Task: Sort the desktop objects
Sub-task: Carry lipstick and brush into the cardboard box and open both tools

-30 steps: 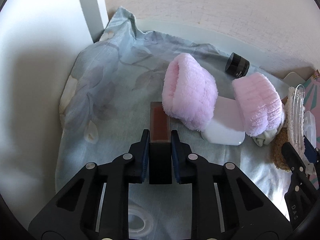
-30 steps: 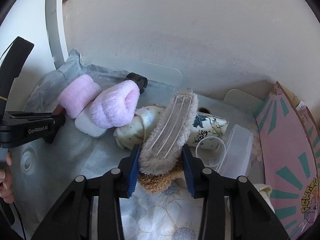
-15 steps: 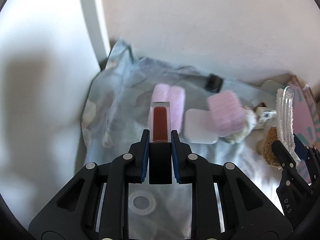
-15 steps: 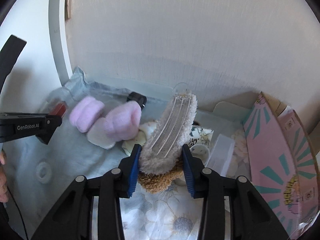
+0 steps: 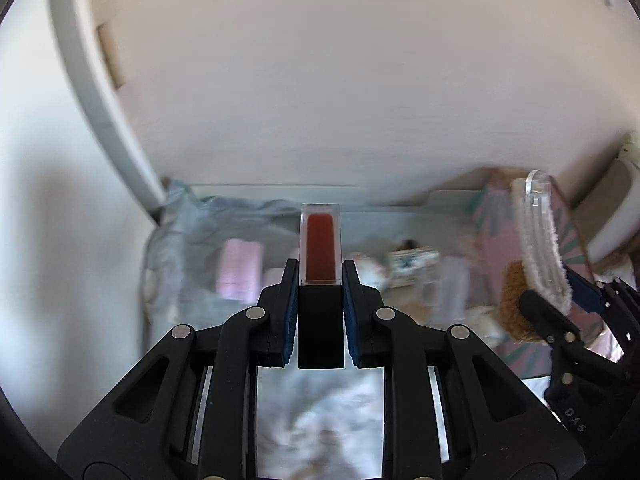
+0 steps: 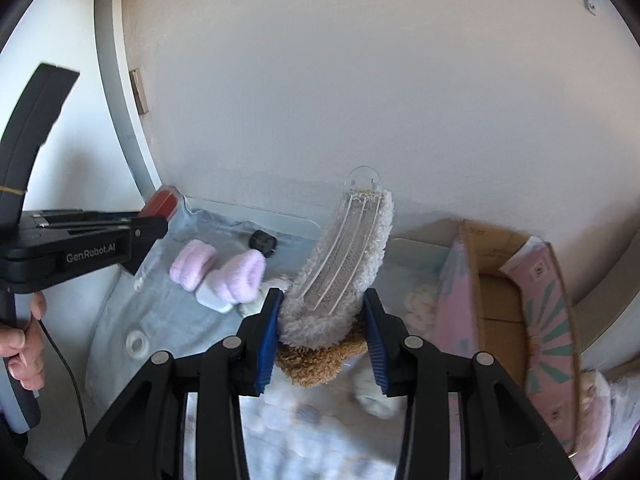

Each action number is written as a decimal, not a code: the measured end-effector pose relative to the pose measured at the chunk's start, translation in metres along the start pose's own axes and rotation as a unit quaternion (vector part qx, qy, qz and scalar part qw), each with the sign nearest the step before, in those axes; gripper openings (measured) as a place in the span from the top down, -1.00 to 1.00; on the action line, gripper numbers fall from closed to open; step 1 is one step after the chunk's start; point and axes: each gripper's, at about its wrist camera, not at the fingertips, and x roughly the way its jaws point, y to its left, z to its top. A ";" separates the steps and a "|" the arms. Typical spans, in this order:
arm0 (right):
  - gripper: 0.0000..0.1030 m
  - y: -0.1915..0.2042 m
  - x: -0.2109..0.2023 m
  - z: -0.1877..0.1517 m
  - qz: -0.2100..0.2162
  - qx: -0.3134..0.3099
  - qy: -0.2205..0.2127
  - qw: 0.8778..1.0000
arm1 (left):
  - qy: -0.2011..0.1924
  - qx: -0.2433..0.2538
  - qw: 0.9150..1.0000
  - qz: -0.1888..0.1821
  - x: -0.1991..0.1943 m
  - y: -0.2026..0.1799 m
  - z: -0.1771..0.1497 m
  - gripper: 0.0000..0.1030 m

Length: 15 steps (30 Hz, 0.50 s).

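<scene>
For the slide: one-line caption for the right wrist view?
Right gripper clamps a fluffy hair clip above the cloth-covered desk, open pink box at right.

Left of the right tool [image 6: 320, 336], two plush cuffs [image 6: 218, 272] lie on the cloth-covered tabletop [image 6: 160, 304], a small jar [image 6: 263, 242] behind them. Right of it stands an open carton [image 6: 516, 292]. The left tool [image 6: 150, 229] hangs farther left.

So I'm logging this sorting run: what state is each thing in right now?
Left gripper: shut on lip gloss.
Lip gloss: held off the cloth.
Right gripper: shut on fluffy clip.
Fluffy clip: held off the cloth.
Pink box: open.
Pink cuffs: lying on cloth.
</scene>
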 end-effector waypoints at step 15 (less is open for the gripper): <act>0.30 -0.145 -0.039 -0.041 -0.021 0.000 0.042 0.999 | 0.011 0.044 0.996 -0.073 0.020 -0.192 0.002 0.65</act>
